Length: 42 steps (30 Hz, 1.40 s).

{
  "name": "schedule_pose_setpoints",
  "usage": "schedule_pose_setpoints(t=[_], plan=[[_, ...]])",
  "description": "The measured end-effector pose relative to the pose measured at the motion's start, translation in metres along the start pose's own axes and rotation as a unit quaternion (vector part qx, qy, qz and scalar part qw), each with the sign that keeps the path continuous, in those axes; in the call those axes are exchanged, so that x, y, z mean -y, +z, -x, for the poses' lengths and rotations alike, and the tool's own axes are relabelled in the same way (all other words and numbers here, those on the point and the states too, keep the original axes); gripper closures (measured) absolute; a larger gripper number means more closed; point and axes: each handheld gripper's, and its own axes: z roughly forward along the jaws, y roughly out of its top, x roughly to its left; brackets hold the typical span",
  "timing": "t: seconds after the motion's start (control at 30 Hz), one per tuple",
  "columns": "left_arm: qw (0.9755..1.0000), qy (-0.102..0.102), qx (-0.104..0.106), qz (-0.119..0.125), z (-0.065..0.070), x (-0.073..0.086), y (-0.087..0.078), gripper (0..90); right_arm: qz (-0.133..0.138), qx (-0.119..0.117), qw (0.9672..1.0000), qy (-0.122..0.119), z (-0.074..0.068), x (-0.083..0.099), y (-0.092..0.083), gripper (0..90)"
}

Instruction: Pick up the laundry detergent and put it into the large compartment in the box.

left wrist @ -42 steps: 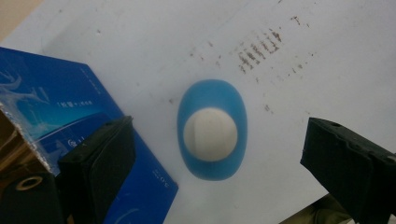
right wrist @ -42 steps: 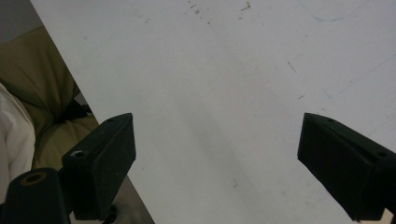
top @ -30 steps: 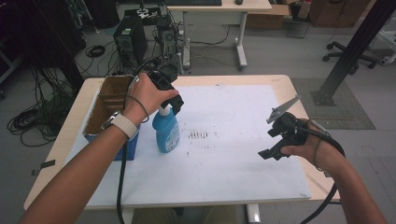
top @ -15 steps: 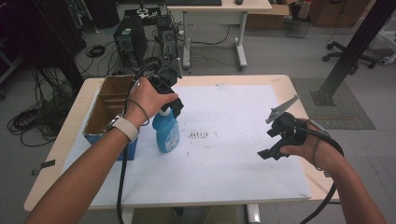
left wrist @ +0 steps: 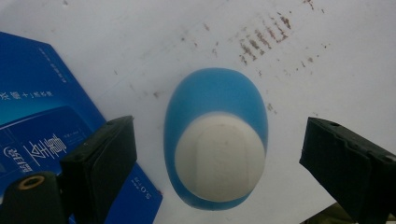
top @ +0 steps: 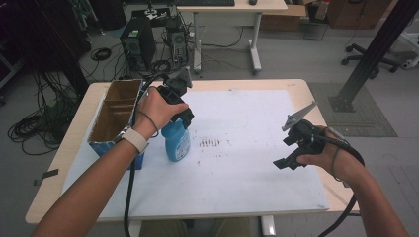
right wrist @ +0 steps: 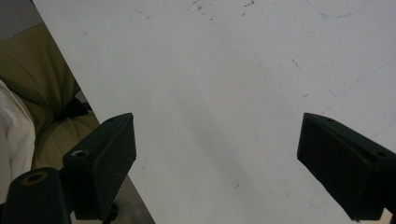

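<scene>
A blue bottle [top: 177, 142] with a white cap stands upright on the white sheet [top: 237, 148], beside a box. My left gripper [top: 184, 117] hangs right above it, pointing down. In the left gripper view the bottle's white cap [left wrist: 217, 161] and blue shoulders lie between my left gripper's [left wrist: 217, 135] jaws, which stand wide open and clear of it on both sides. My right gripper [top: 288, 154] hovers over the sheet's right part. It [right wrist: 217, 140] is open with nothing between its jaws, only bare white sheet below.
An open cardboard box [top: 111, 116] with blue printed sides [left wrist: 42, 121] stands at the table's left, touching or nearly touching the bottle. Brown smudges [top: 210, 143] mark the sheet's middle. The table's near edge and the person's lap [right wrist: 42, 88] lie close beside the right gripper.
The left hand has shifted only slightly above the bottle. The bottle and the right gripper have stayed where they were.
</scene>
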Motion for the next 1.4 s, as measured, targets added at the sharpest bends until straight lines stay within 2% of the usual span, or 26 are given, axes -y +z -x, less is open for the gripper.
schedule_pose_setpoints(t=[0.17, 0.57, 0.73, 1.03, 1.4], plan=[[1.0000, -0.007, -0.003, 0.001, 0.001, 0.001, 0.001, 10.5, 0.000, -0.002, 1.0000, -0.002, 0.000, -0.001, 0.001, 11.9], [0.9996, -0.027, 0.009, 0.000, -0.001, 0.005, 0.010, 10.1, 0.001, -0.004, 1.0000, -0.005, 0.000, -0.003, 0.004, 11.9], [0.9996, -0.028, 0.005, 0.002, -0.001, 0.004, 0.011, 10.0, 0.000, -0.004, 1.0000, -0.004, 0.000, -0.001, 0.004, 12.1], [0.9995, -0.028, 0.015, -0.006, -0.001, 0.004, 0.019, 11.0, 0.001, -0.003, 1.0000, -0.002, 0.000, 0.002, 0.003, 12.1], [0.9995, -0.030, 0.013, -0.006, -0.002, 0.004, 0.027, 12.2, 0.001, -0.005, 1.0000, 0.000, 0.000, 0.003, 0.004, 12.1]])
